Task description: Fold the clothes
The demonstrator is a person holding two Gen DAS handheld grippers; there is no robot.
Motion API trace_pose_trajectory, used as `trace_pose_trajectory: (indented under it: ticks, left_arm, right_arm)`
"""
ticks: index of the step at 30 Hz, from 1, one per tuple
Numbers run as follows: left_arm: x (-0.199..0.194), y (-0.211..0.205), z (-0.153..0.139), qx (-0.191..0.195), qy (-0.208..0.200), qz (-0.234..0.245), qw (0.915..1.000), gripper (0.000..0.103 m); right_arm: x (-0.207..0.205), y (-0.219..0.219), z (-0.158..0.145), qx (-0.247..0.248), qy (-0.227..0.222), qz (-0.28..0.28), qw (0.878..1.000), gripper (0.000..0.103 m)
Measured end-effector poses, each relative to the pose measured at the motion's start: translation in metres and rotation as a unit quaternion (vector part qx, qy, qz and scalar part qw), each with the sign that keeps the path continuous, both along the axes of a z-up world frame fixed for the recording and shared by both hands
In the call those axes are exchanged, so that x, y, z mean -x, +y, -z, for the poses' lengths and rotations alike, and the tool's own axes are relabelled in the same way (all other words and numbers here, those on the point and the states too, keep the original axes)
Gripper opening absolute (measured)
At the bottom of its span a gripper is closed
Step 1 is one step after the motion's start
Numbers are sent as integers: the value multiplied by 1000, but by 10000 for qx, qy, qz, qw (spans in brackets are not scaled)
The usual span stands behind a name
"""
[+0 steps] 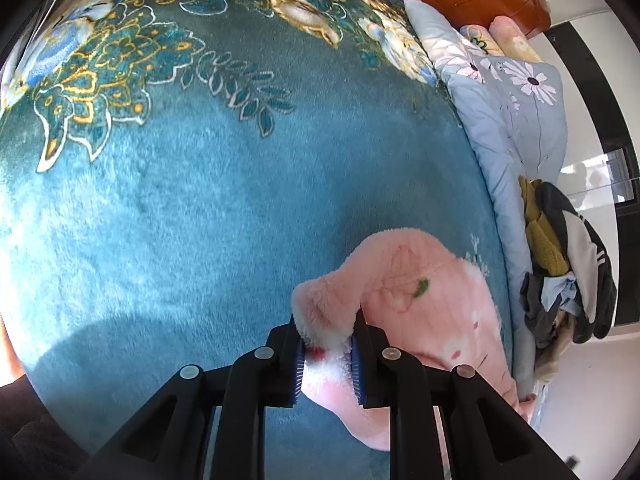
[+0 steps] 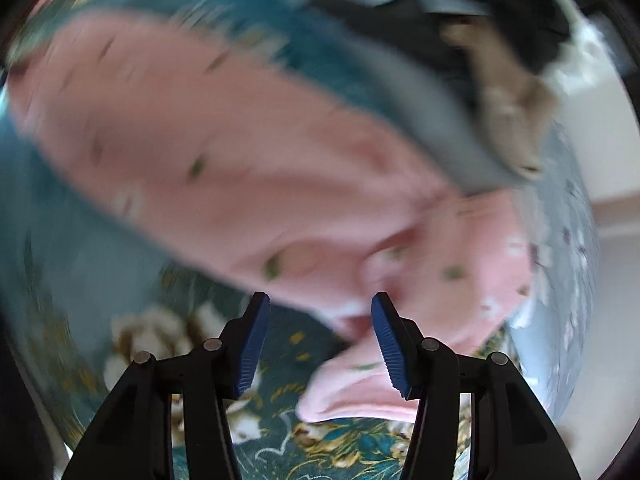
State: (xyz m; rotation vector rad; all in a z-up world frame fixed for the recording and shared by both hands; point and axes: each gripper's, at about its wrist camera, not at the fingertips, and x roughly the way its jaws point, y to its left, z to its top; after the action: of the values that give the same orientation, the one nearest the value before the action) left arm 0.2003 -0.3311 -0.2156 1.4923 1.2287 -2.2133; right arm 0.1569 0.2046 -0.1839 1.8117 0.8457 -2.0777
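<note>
left claw [image 1: 328, 354] clamped on a fluffy white-trimmed edge of the pink fleece garment [image 1: 436, 312], lifting it off the teal floral blanket [image 1: 200, 200] near the bed's right edge, beside the pile of clothes [image 1: 568, 264]. right claw [image 2: 320, 344] wide apart, gripping nothing; the blurred garment lies just ahead, a flap between its pads.

Left claw [image 1: 326, 354] clamped on pink fleece garment [image 1: 432, 320], teal floral blanket [image 1: 200, 200], clothes pile [image 1: 568, 264] beyond
</note>
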Motion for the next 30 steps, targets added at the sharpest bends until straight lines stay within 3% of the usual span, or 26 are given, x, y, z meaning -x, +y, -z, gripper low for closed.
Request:
trace_pose_trajectory:
  ticks: [2, 7, 10, 11, 12, 15, 20, 24, 27, 30]
  left_arm:
    - [-1, 2, 0, 2, -22, 17, 10000, 20]
    - [-2, 4, -6, 36, 35, -1, 10000, 20]
    - [-1, 8, -8, 61, 50, 19, 10000, 20]
    - [-1, 9, -8, 69, 48, 24, 10000, 20]
    - [-1, 9, -8, 76, 44, 23, 10000, 20]
    - [0, 8, -7, 48, 37, -4, 10000, 20]
    - [5, 4, -15, 121, 106, 25, 9999, 20]
    - [11, -3, -30, 195, 263, 23, 9995, 20]
    - [14, -7, -43, 301, 403, 64, 9987, 20]
    - [15, -9, -52, 538, 466, 148, 9974, 20]
  right_arm:
    - [-12, -11, 25, -215, -153, -288, 9992, 54]
    - [-19, -24, 51, -1014, 261, -1062, 9888, 54]
    - [-16, -26, 59, -1245, 375, -1240, 9837, 53]
    - [-14, -27, 59, -1188, 348, -1190, 9851, 50]
    - [-11, -27, 57, -1117, 293, -1120, 9870, 35]
    - [-3, -27, 49, -837, 132, -868, 9926, 10]
    - [11, -14, 12, -10, 66, -145, 9999, 5]
    - [7, -1, -37, 748, 126, 323, 9966, 5]
    - [-18, -1, -57, 1184, -266, 265, 9923, 5]
    - [-56, -10, -50, 1483, -974, 107, 9841, 5]
